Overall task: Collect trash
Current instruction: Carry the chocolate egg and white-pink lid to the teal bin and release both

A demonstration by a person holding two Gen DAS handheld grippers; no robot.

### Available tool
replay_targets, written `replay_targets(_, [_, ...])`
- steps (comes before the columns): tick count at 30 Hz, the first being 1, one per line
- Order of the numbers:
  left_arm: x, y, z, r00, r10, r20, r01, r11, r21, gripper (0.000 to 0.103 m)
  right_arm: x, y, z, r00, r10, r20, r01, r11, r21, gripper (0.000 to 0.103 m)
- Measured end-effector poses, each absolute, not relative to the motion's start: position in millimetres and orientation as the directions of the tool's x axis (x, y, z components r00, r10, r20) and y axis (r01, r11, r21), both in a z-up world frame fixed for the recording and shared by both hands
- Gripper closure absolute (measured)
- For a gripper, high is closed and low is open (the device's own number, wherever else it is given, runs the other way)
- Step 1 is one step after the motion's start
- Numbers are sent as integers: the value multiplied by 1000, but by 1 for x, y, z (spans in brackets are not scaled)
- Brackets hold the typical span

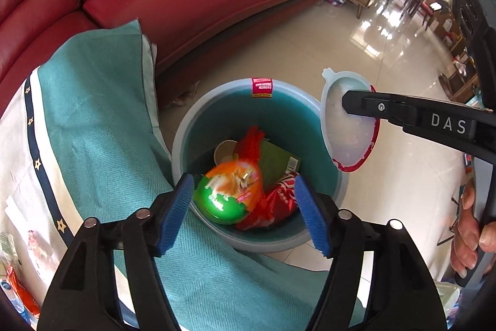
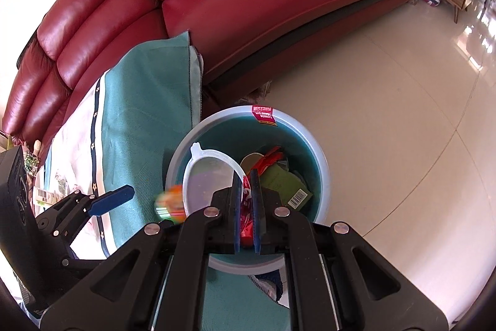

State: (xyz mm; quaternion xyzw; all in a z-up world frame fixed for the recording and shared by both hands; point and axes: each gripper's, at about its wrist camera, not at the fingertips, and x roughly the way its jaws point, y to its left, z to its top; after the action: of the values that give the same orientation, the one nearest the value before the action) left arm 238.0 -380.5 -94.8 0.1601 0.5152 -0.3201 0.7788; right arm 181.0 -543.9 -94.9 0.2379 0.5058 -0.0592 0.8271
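Teal trash bin (image 1: 328,176) on the tiled floor (image 1: 356,51), between red leather sofa (image 1: 186,5) and teal-draped tabletop (image 1: 93,114); wrappers inside. Left gripper (image 1: 245,213): jaws apart above bin, orange-green snack packet (image 1: 229,191) blurred beneath. Right gripper (image 2: 246,207): clamped on translucent plastic lid (image 2: 204,176).

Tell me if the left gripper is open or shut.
Open: the left gripper has its blue pads apart above the bin, touching nothing.
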Motion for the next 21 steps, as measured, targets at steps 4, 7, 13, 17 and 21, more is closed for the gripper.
replay_targets(4, [241,-375,-98,263,-323,-909,647,758,-83,21,187,-541,-100,471,149,-870,337,881,333,97])
replay_targets(7, [242,-367,-97,274,-320,-907,634,770,-80,12,189,-537,-101,463,152,-873,329,885,329,97])
replay_targets(13, [243,-352,-95,270,-323,-907,610,786,-99,10,198,-525,-101,456,154,-877,309,896,318,96])
replay_targets(17, [242,-344,-94,266,-324,-908,599,793,-107,8,207,-514,-99,447,147,-882,289,910,298,91])
replay_targets(21, [239,-337,-91,263,-332,-906,593,796,-120,8,209,-507,-96,455,137,-880,287,913,290,46])
